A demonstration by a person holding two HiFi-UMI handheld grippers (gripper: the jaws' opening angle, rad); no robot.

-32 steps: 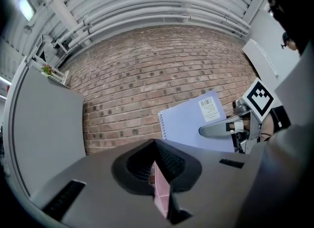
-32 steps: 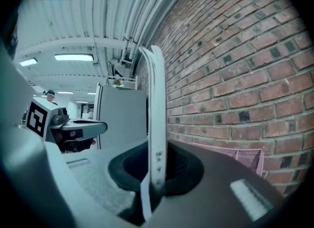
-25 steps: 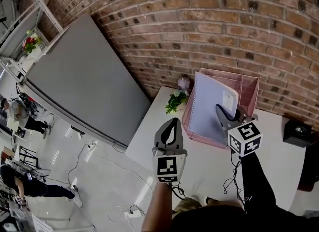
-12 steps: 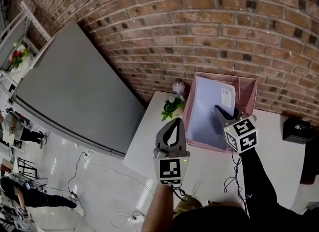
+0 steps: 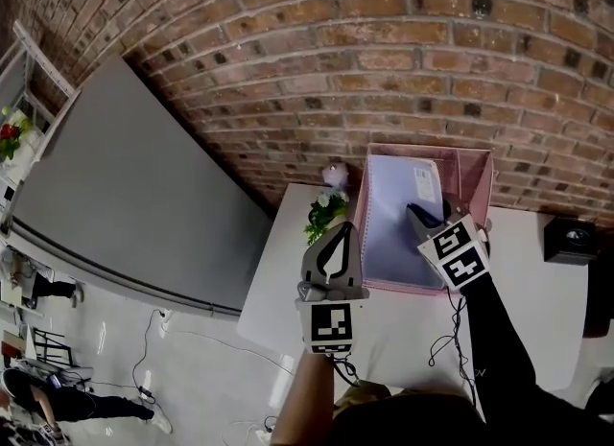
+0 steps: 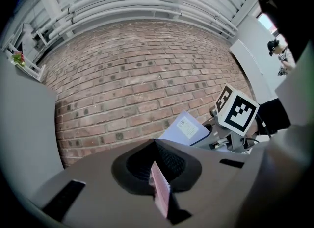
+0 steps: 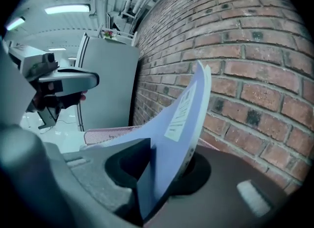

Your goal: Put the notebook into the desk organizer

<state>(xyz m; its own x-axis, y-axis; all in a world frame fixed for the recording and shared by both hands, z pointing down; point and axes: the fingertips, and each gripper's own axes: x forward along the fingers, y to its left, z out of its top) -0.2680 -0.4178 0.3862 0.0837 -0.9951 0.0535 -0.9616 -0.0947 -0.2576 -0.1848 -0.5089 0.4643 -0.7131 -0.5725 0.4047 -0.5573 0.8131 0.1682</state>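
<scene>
A pink mesh desk organizer (image 5: 477, 168) stands on the white table against the brick wall. The pale blue spiral notebook (image 5: 401, 206) stands upright inside it, leaning toward the back wall. My right gripper (image 5: 416, 214) reaches into the organizer. The notebook (image 7: 182, 112) is still between its jaws, which have just been opening, and the pads no longer clamp it. My left gripper (image 5: 343, 233) is shut on the organizer's left mesh wall (image 6: 160, 192). Past it, the left gripper view shows the notebook (image 6: 185, 128).
A small potted plant (image 5: 323, 210) stands on the table (image 5: 288, 291) just left of the organizer. A black box (image 5: 572, 241) sits at the table's right. A grey cabinet (image 5: 125, 195) rises to the left. Cables (image 5: 449, 339) trail on the table near me.
The notebook has gone from a slant to standing deeper in the organizer, nearer the brick wall. My right gripper has followed it forward and down. The left gripper stays at the organizer's left wall.
</scene>
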